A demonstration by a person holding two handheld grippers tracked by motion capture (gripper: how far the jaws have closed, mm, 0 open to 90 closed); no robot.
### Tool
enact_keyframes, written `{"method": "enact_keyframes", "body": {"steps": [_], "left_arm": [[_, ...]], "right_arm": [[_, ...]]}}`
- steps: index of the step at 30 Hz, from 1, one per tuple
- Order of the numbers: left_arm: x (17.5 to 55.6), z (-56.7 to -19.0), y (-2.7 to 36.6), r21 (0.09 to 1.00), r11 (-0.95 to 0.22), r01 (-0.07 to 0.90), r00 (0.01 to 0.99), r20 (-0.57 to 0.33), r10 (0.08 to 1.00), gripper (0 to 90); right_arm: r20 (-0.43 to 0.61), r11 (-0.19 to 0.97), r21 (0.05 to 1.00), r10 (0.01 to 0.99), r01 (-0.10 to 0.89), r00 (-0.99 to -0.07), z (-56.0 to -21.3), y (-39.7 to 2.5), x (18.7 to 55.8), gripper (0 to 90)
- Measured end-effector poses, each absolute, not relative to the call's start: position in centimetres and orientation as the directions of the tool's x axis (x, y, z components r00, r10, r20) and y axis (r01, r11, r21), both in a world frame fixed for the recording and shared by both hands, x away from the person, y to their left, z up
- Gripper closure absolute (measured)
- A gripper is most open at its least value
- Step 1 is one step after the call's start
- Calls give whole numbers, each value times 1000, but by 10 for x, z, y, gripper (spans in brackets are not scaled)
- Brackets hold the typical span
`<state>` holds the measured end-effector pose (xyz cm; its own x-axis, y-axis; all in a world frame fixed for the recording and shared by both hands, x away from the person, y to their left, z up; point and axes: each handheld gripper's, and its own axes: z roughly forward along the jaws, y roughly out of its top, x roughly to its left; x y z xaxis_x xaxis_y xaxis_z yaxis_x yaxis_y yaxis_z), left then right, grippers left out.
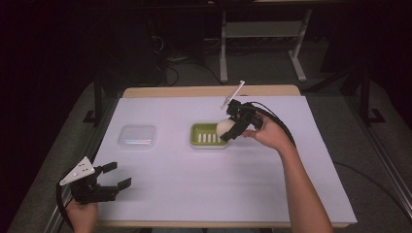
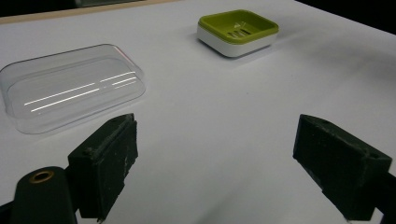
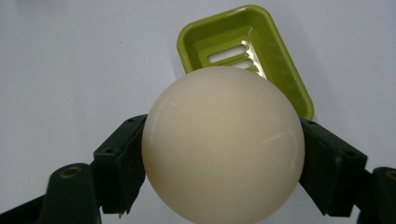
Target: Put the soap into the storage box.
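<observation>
While your right gripper (image 1: 232, 127) pinches the soap (image 3: 223, 144), a smooth, cream, rounded bar, between its two black jaws, it hangs over the right end of the green dish (image 1: 206, 134). That dish is a glossy rounded rectangle with slots in its floor and a white base. Your left gripper (image 1: 115, 176) rests spread and empty near the table's (image 1: 204, 184) front left corner. A clear plastic lid (image 1: 138, 136) lies left of the dish, well apart.

Soap (image 3: 223, 144): cream, smooth, rounded, held above the dish's right end. Soap dish (image 1: 200, 131): green slotted tray, white base, upright, table centre.
</observation>
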<state>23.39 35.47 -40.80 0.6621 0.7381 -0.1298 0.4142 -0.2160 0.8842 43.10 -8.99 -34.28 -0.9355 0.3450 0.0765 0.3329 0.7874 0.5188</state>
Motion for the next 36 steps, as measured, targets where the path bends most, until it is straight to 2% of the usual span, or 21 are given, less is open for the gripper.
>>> {"method": "enact_keyframes", "body": {"steps": [18,36], "left_arm": [[234,-409,355,883,-214,417,662,-134,737,132],[233,-408,357,885,-214,414,660,-130,740,132]], "right_arm": [[82,798,510,324,320,-942,-335,-66,446,231],[95,804,503,315,319,-944,-355,-44,459,230]]}}
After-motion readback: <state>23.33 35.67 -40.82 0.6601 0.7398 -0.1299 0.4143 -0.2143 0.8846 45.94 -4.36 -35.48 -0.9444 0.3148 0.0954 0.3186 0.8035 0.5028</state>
